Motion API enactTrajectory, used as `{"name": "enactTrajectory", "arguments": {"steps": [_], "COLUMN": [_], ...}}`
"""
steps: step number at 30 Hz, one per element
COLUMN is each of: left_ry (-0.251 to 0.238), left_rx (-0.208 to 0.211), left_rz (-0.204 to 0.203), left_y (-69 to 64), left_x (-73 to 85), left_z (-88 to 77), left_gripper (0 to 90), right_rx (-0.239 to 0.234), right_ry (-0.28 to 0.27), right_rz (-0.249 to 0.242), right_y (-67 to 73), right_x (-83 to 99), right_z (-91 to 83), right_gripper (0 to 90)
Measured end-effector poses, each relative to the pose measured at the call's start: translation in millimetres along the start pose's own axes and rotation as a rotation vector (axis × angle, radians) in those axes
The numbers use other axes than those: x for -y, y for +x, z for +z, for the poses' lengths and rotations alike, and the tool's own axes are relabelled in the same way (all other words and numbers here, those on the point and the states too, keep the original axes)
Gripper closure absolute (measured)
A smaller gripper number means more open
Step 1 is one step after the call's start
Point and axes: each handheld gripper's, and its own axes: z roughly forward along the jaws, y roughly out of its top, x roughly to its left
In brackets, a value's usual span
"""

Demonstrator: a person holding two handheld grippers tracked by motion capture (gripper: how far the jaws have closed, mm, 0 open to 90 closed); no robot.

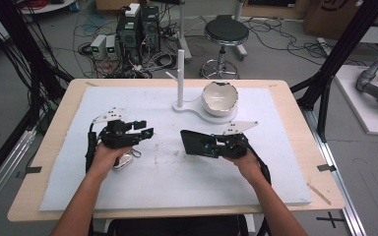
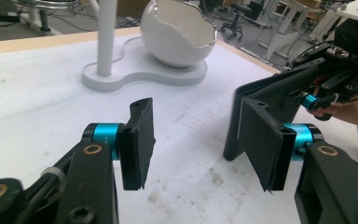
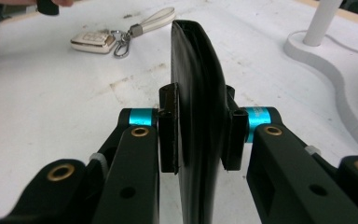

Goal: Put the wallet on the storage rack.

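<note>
Right gripper view: your right claw [image 3: 199, 135] squeezes the black wallet [image 3: 198, 70] above the surface [image 3: 51, 102]. Your left claw [image 2: 193, 140] is open and empty. Next, I think, it must grab the wallet's free edge.

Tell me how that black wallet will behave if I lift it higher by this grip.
The black wallet is pinched on edge by the right gripper, so it probably stays put. Its folded leather looks smooth, possibly slippery. The free end may flop open.

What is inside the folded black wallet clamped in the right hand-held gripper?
Nothing can be read: the right hand-held gripper presses the black wallet closed on edge, so only its folded spine and outer faces show. Any contents are covered. Behind it on the white mat lies a key fob.
</note>
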Motion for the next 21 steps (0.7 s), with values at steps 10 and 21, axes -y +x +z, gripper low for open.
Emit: {"name": "enactTrajectory", "arguments": {"steps": [10, 21], "left_ry": [-0.007, -0.01], "left_rx": [-0.018, -0.028], "left_rz": [-0.028, -0.037], "left_y": [8.3, 10.8], "left_x": [10.5, 17.5], "left_z": [-12.2, -16.7], "left_gripper": [46.0, 46.4], "right_rx": [0.0, 0.013], "right_ry": [0.025, 0.042], "right_rz": [-0.001, 0.03], "right_y": [0.0, -4.5], "right_x": [0.8, 14.1], "right_z": [3.7, -4.1], "right_gripper": [76.0, 67.9]}}
